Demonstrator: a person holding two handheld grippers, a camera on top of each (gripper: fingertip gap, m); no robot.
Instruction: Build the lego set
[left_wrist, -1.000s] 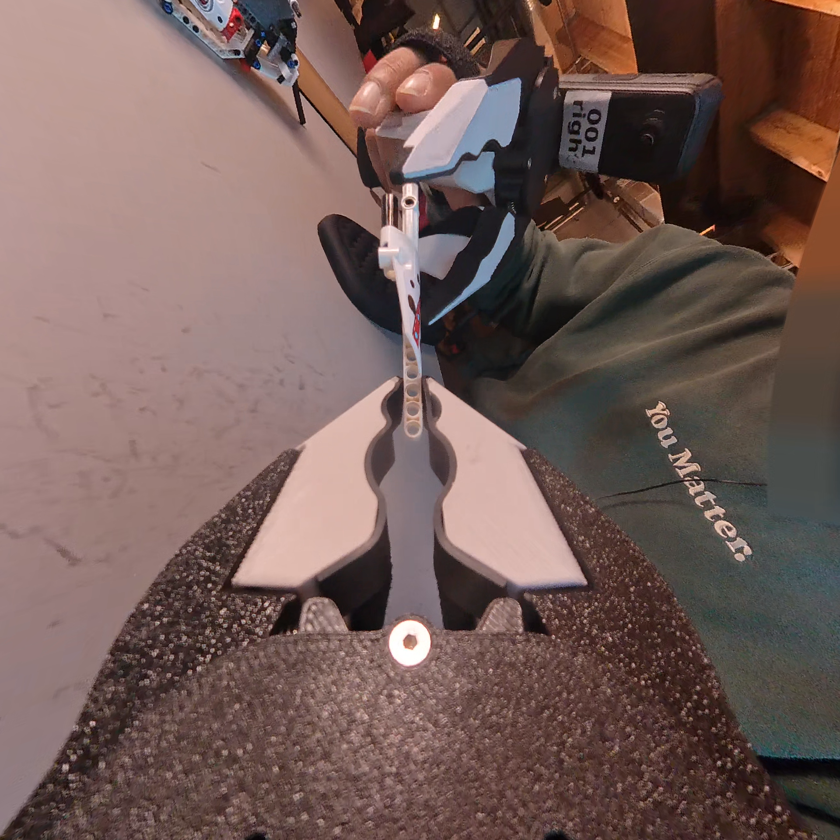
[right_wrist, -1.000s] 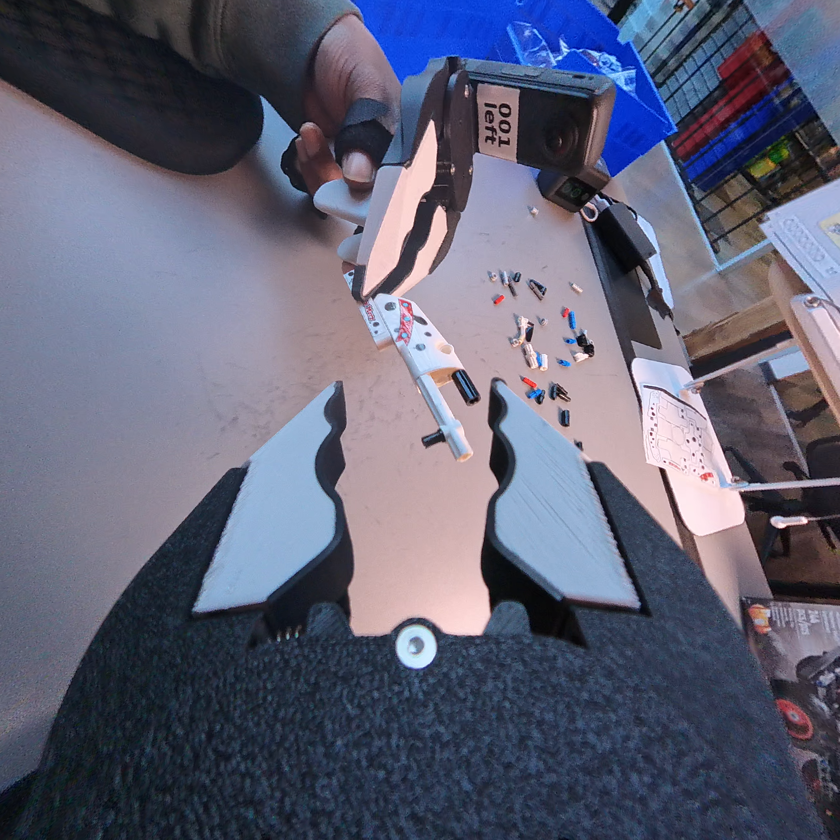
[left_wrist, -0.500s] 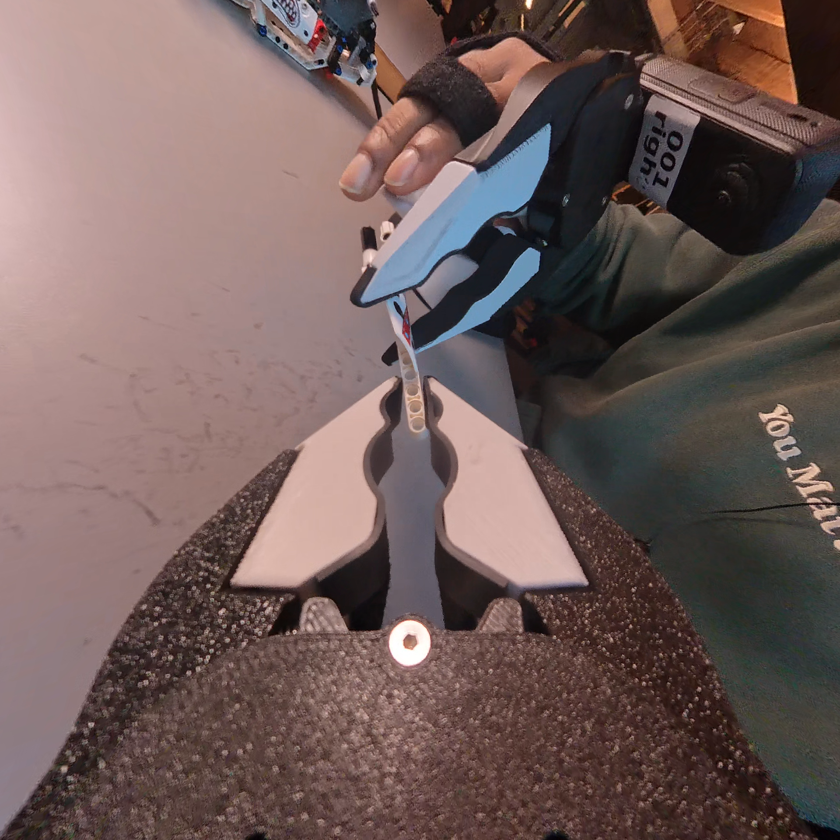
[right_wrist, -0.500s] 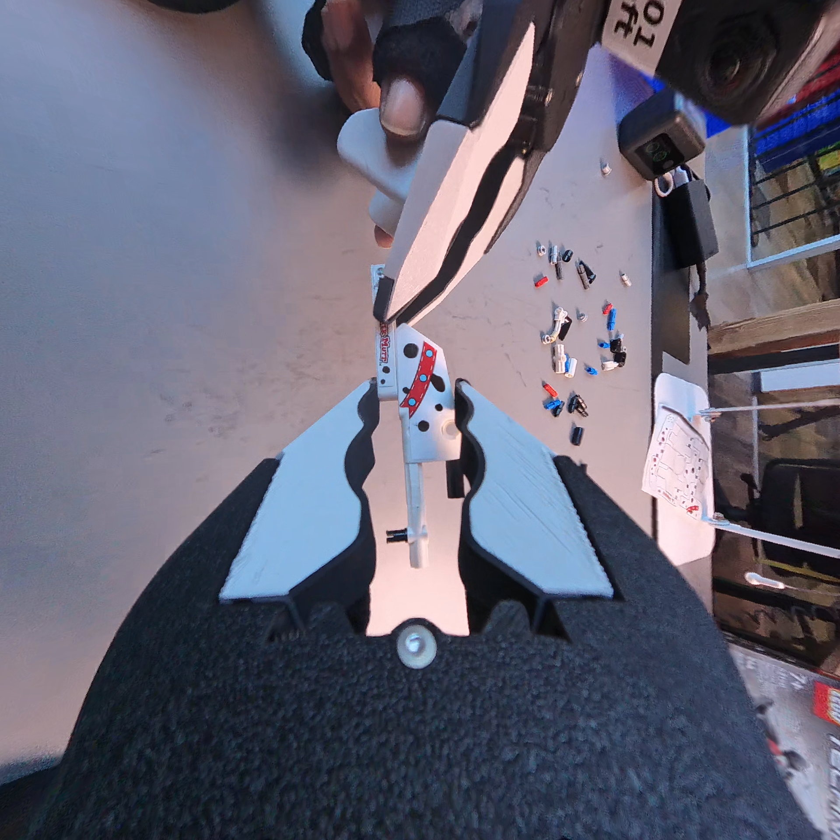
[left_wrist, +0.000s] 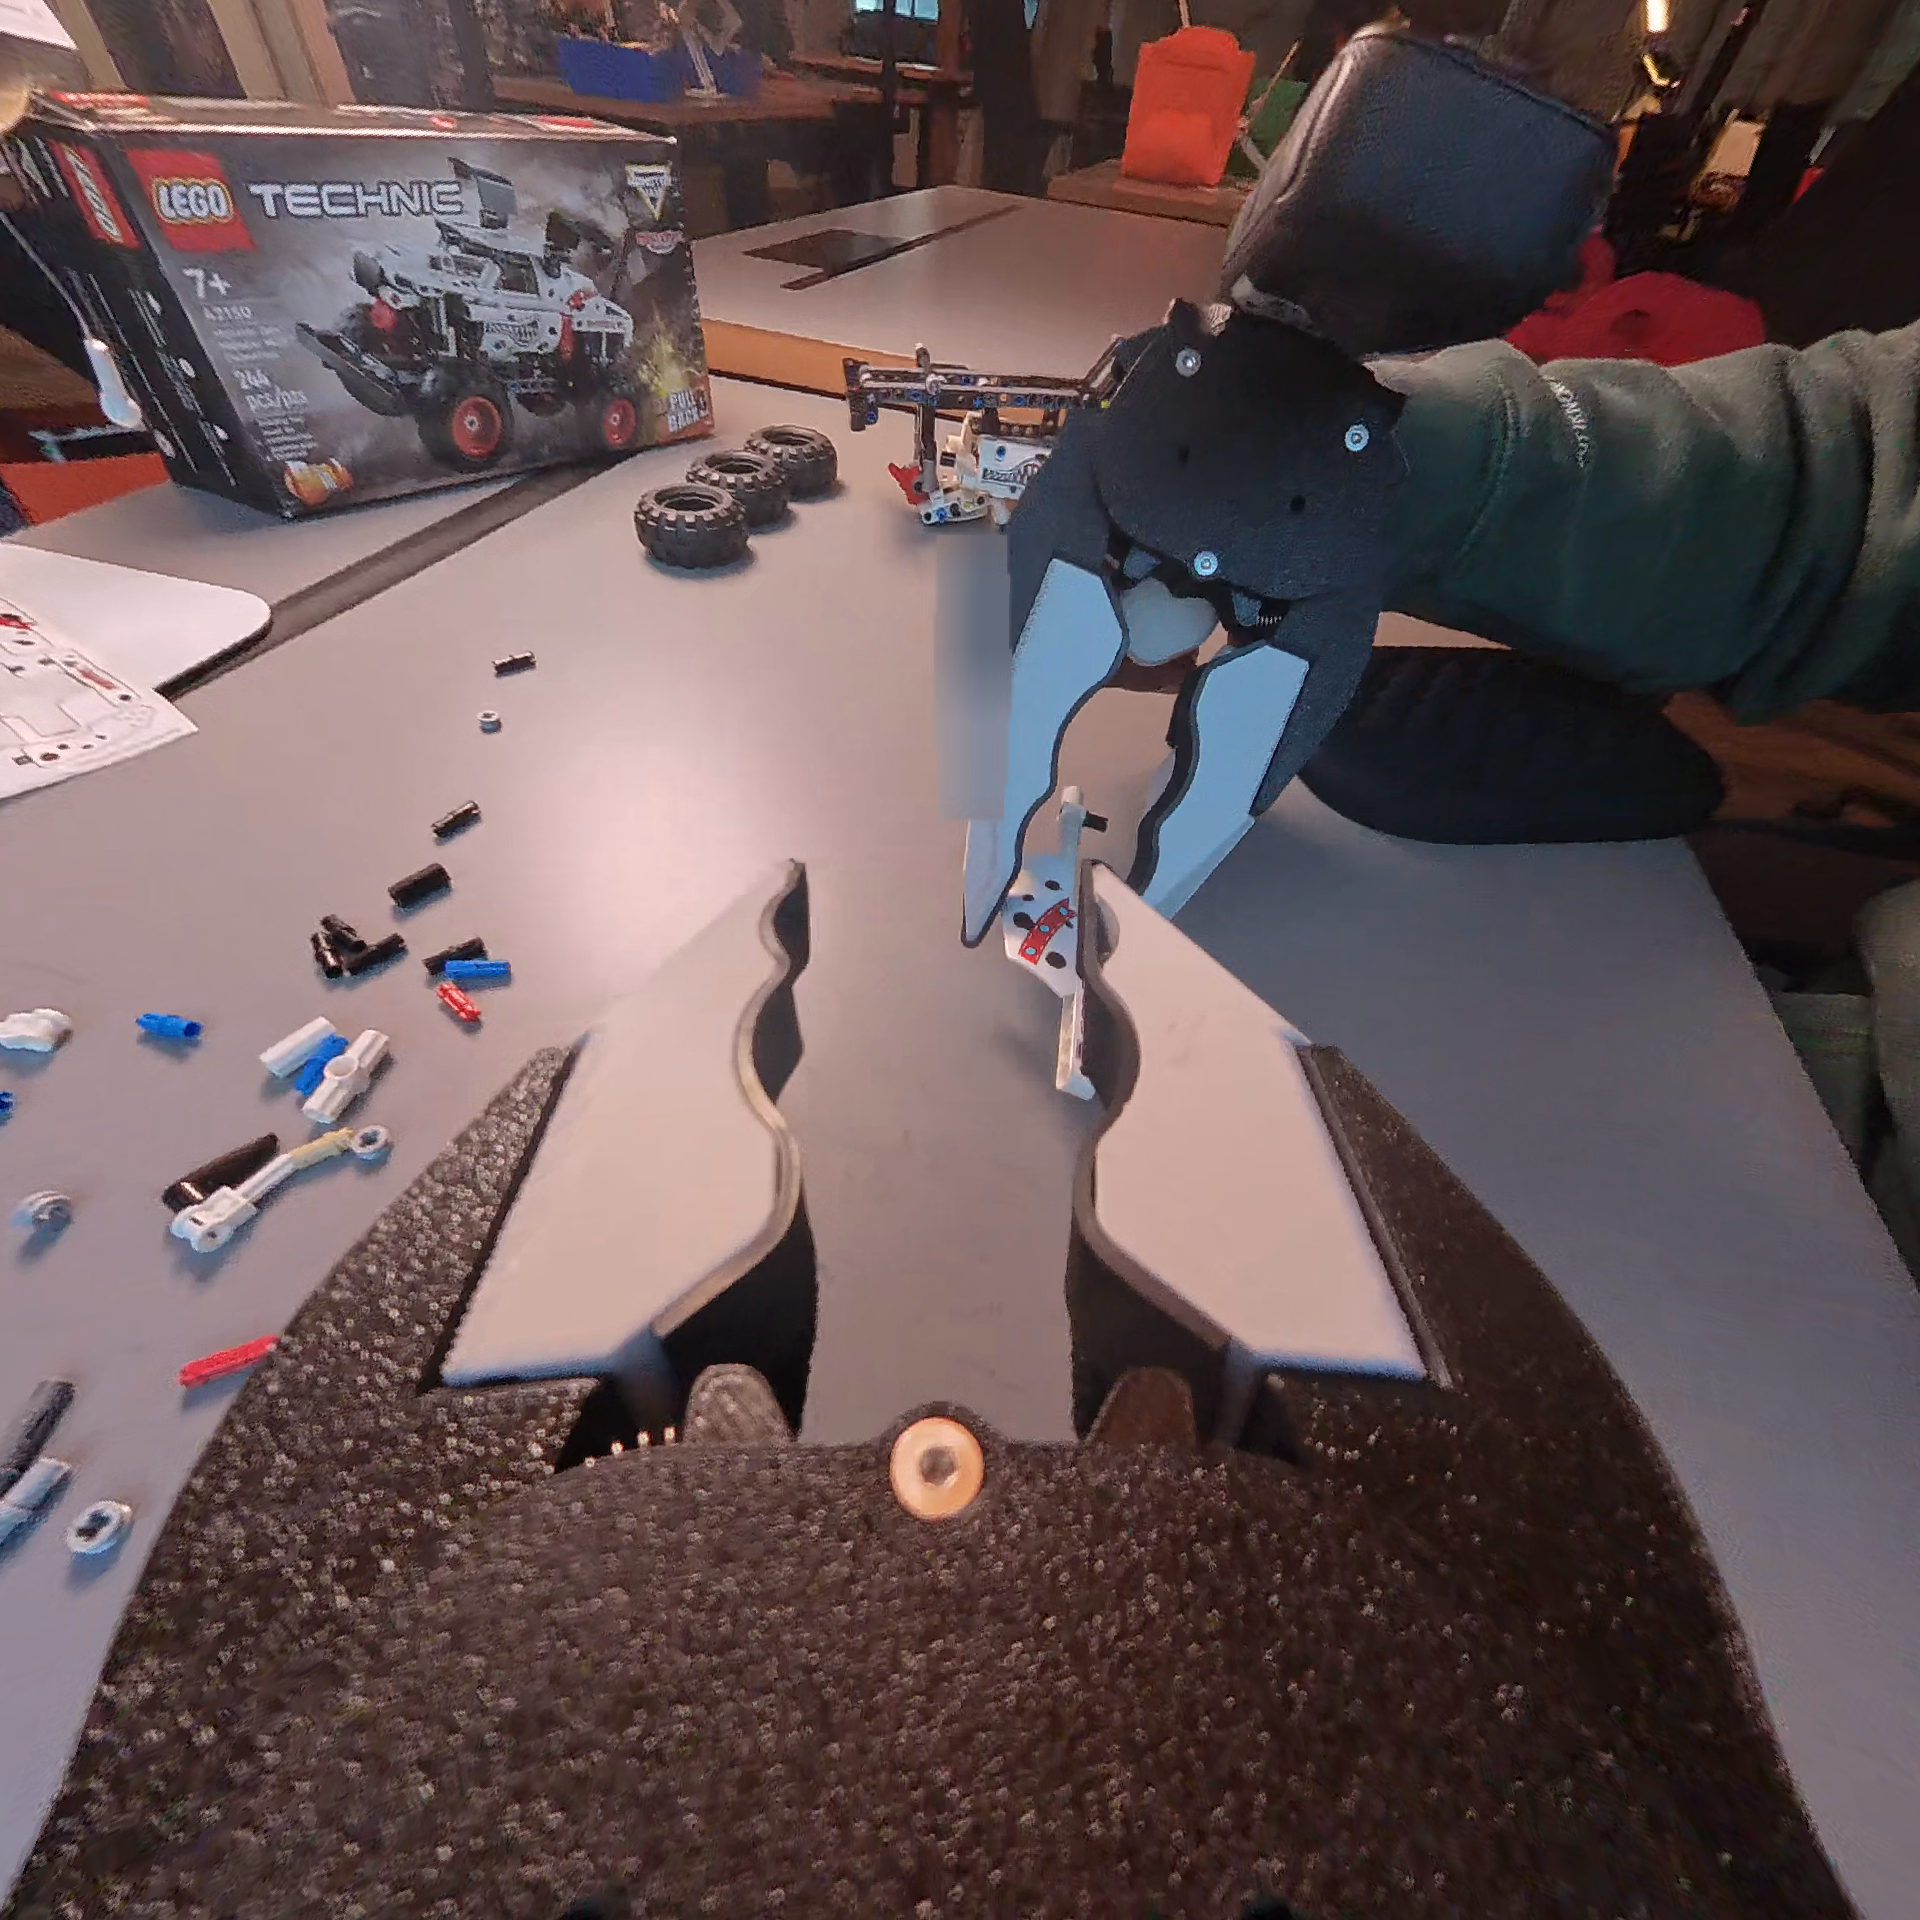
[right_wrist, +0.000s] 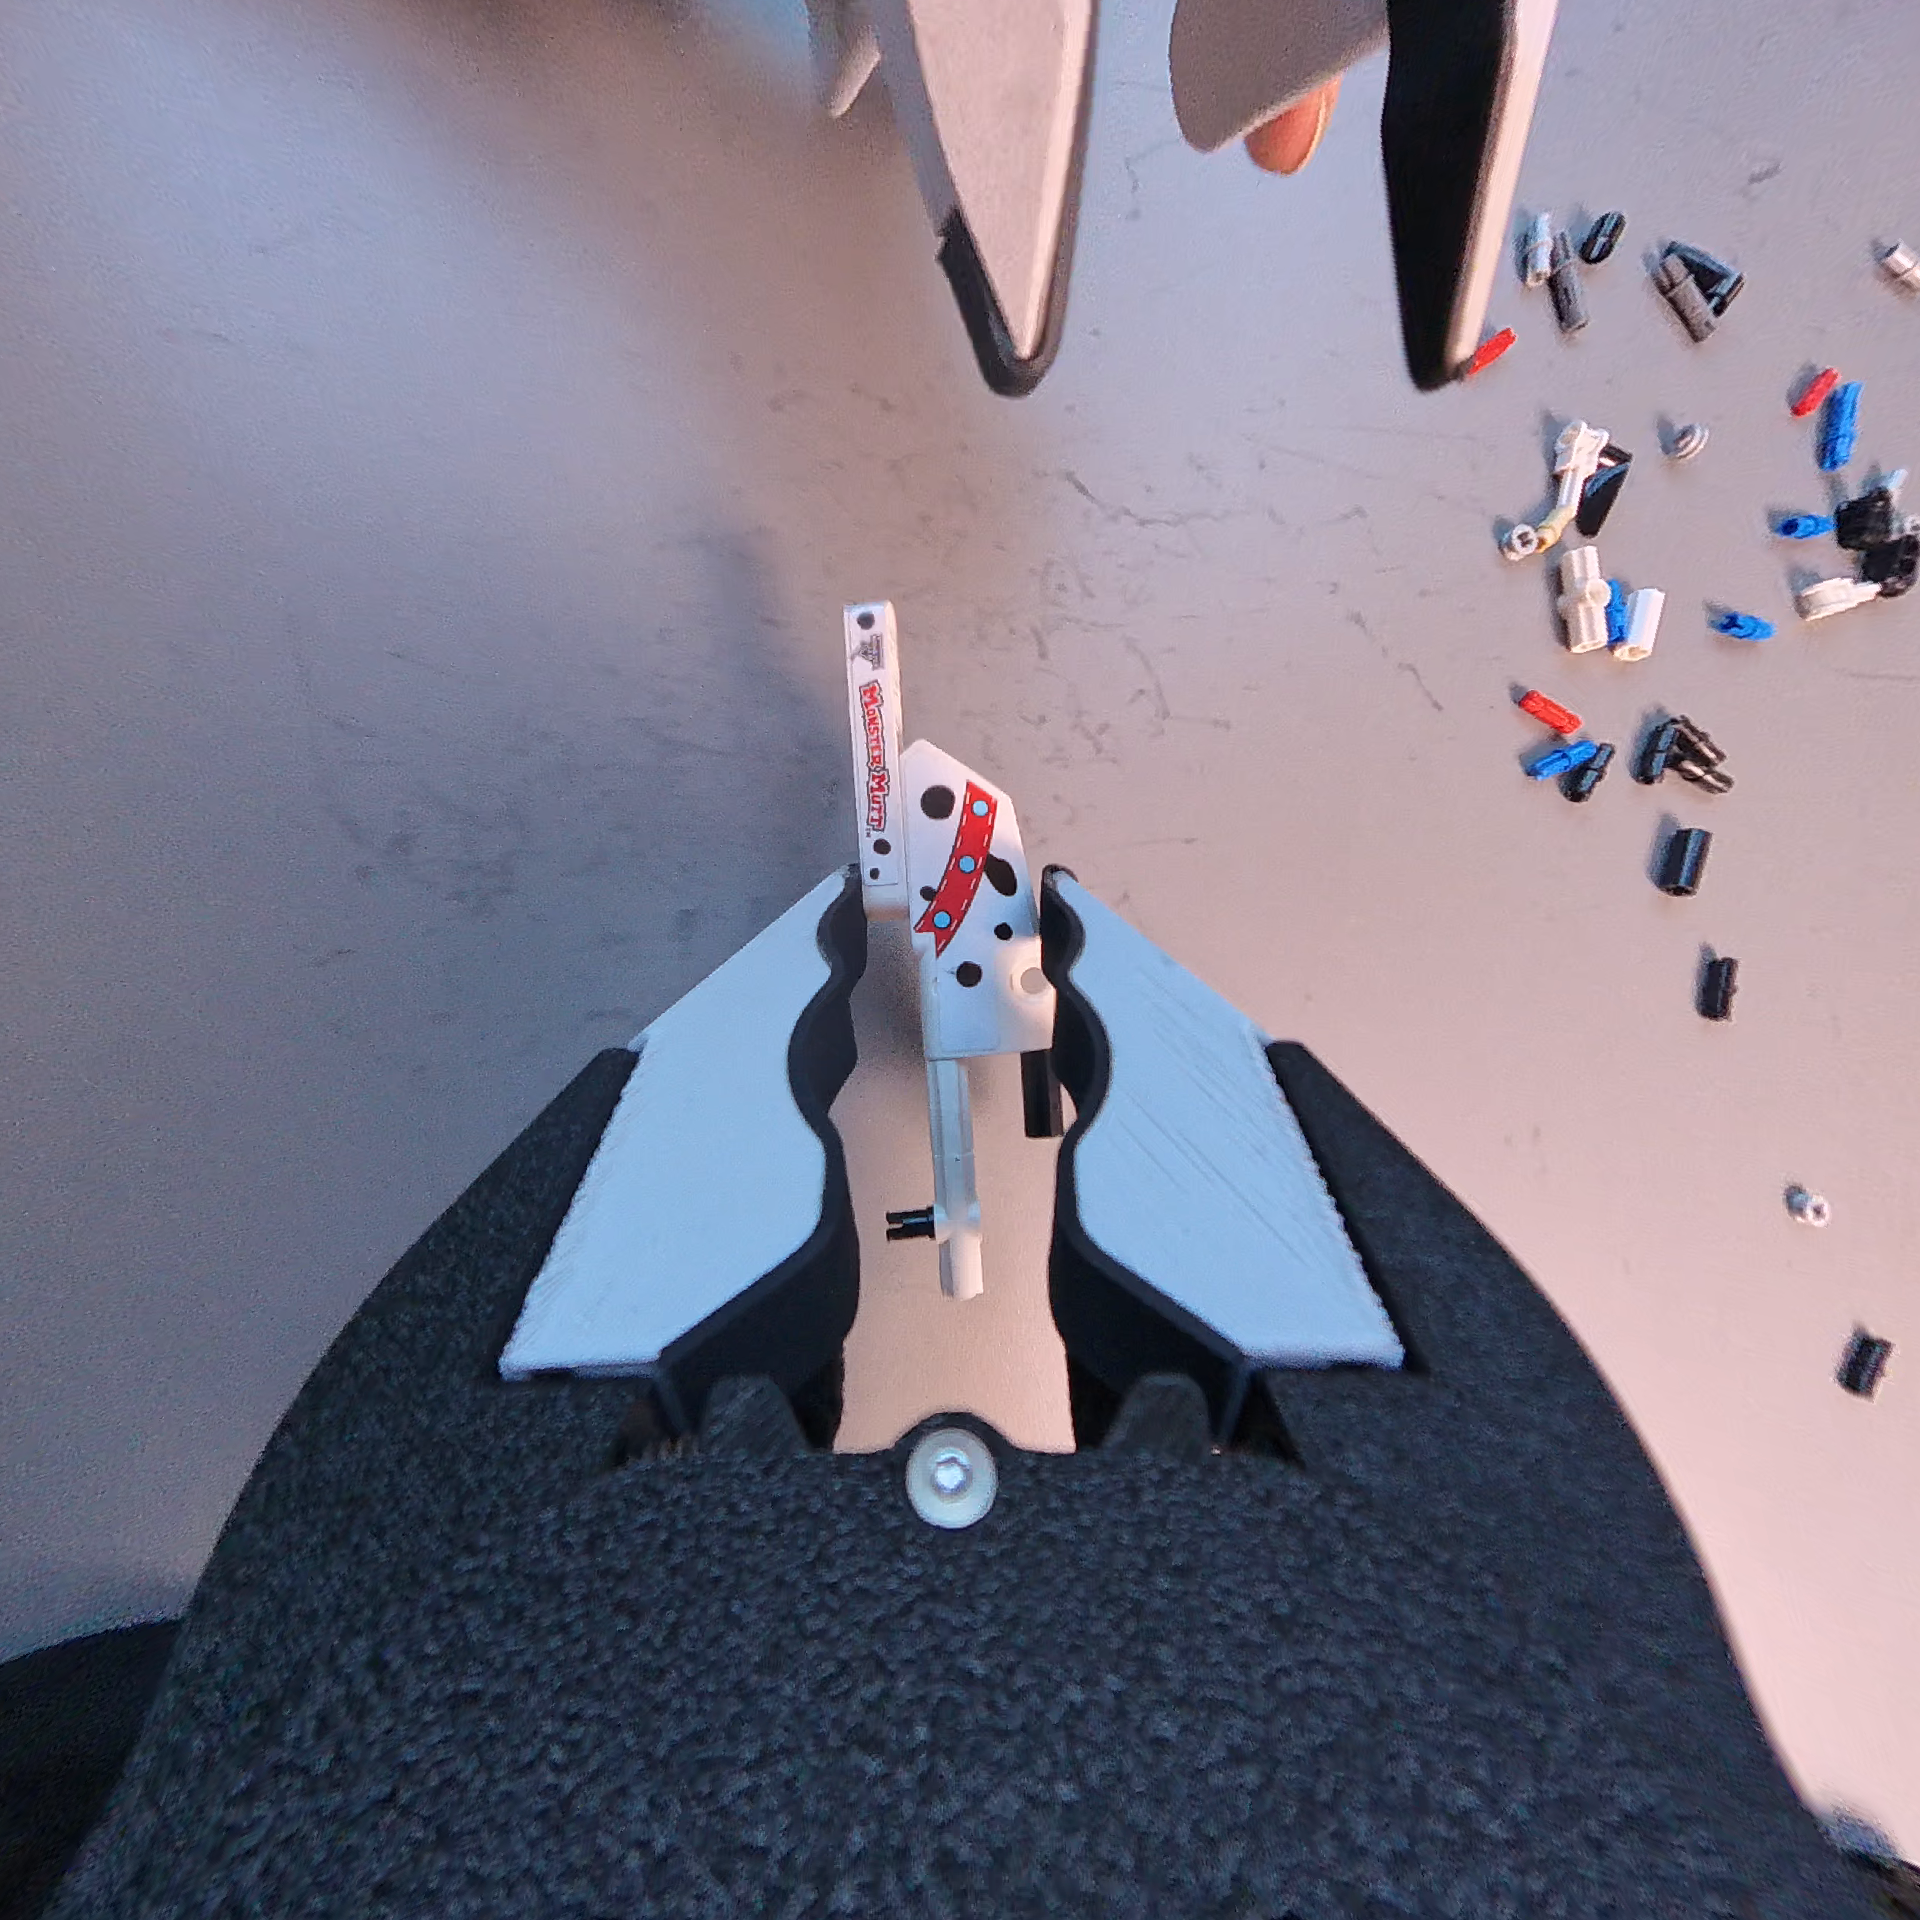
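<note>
The right tool (right_wrist: 951, 883) pinches the white spotted panel (right_wrist: 971, 904) between its fingertips, above the bench (right_wrist: 416, 520). The left tool (left_wrist: 940, 883) is spread and holds nothing. In the right wrist view its upper part is cut off by the frame. Only the left wrist view shows the box (left_wrist: 405, 301), three tires (left_wrist: 738, 483) and the part-built chassis (left_wrist: 966, 436) near the far edge. The loose pins (right_wrist: 1683, 582) show in both views.

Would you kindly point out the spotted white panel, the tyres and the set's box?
spotted white panel (right_wrist: 971, 894), right wrist view, red stripe.
tyres (left_wrist: 691, 516), left wrist view, nearest tyre's tread.
box (left_wrist: 416, 312), left wrist view, front face.
</note>
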